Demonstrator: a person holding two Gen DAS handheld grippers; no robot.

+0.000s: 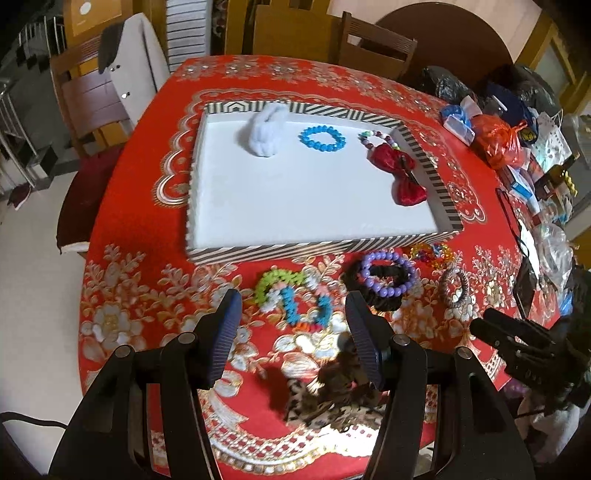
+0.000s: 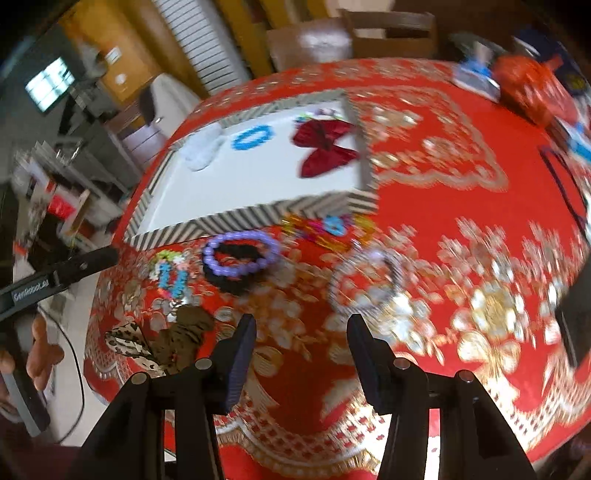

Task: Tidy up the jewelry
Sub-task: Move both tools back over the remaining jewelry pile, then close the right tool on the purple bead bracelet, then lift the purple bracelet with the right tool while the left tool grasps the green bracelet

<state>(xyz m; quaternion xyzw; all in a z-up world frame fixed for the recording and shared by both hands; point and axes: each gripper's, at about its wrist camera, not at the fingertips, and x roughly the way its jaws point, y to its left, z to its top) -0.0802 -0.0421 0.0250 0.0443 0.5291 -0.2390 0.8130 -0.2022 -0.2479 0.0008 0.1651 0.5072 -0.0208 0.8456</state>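
Striped tray (image 1: 280, 248) | fluffy white scrunchie (image 1: 265, 129) | beaded blue bracelet (image 1: 322, 137)

Bracelets (image 1: 386, 275) lie on the table (image 1: 147, 280) before the tray (image 1: 314, 247).

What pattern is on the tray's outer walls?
Black and white diagonal stripes on the tray, clearest in the left wrist view.

Wooden chairs (image 1: 373, 40), pale floor (image 1: 33, 280), perhaps a radiator (image 1: 186, 33) behind.
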